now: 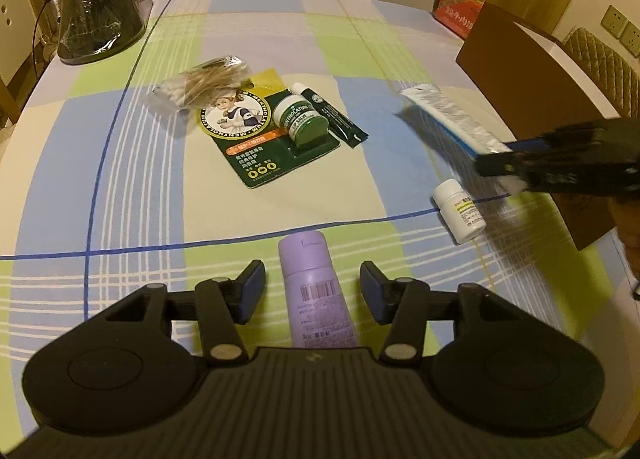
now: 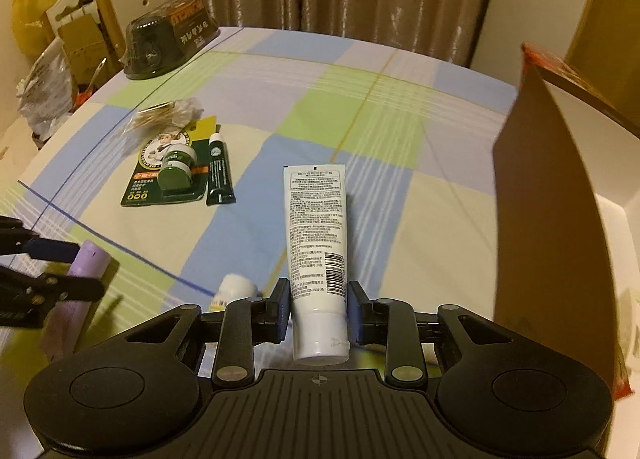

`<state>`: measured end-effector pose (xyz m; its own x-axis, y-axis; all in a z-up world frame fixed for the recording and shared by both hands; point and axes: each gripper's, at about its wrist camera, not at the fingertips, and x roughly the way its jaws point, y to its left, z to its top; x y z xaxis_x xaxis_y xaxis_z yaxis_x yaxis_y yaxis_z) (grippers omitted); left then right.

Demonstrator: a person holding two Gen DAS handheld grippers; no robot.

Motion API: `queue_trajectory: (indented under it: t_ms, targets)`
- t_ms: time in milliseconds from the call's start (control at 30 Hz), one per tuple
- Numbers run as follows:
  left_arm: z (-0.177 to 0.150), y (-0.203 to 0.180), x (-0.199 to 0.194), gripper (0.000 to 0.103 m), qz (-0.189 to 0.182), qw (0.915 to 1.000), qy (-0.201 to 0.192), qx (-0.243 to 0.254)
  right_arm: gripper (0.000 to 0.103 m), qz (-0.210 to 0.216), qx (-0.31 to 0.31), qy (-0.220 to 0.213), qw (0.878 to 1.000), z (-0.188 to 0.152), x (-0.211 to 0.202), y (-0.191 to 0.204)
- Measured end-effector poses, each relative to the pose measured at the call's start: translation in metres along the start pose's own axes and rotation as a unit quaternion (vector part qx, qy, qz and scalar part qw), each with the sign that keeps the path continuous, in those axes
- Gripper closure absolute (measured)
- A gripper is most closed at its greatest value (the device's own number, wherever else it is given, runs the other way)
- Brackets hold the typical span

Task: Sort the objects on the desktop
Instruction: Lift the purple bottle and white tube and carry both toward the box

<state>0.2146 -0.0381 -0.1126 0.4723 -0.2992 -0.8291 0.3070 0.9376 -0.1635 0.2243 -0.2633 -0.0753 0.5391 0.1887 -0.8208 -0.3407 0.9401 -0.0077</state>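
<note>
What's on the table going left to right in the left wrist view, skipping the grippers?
Black domed container → bag of cotton swabs → green lip salve card → dark green tube → white pill bottle → brown cardboard box.

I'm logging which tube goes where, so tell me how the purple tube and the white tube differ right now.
The purple tube is plain lilac with little print; the white tube is covered in dense text. The purple tube lies on the tablecloth between the left gripper's open jaws, untouched; the white tube is clamped near its cap by the right gripper and appears lifted off the cloth. Both carry a barcode.
</note>
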Motion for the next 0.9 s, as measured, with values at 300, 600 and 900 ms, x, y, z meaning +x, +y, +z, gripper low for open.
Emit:
queue_trajectory:
  t_ms: [300, 600, 900]
  targets:
    - [-0.001, -0.007, 0.007, 0.077, 0.016, 0.9998, 0.009, 0.006, 0.075, 0.007, 0.008, -0.010, 1.000, -0.012, -0.023, 0.007]
    - [-0.012, -0.022, -0.030, 0.078, 0.027, 0.9994, -0.019, 0.014, 0.075, 0.034, -0.001, -0.025, 0.999, -0.026, -0.048, 0.015]
    - [-0.031, -0.056, -0.063, 0.078, 0.047, 0.9982, -0.038, 0.003, 0.075, 0.066, -0.021, -0.048, 0.996, -0.044, -0.078, 0.007]
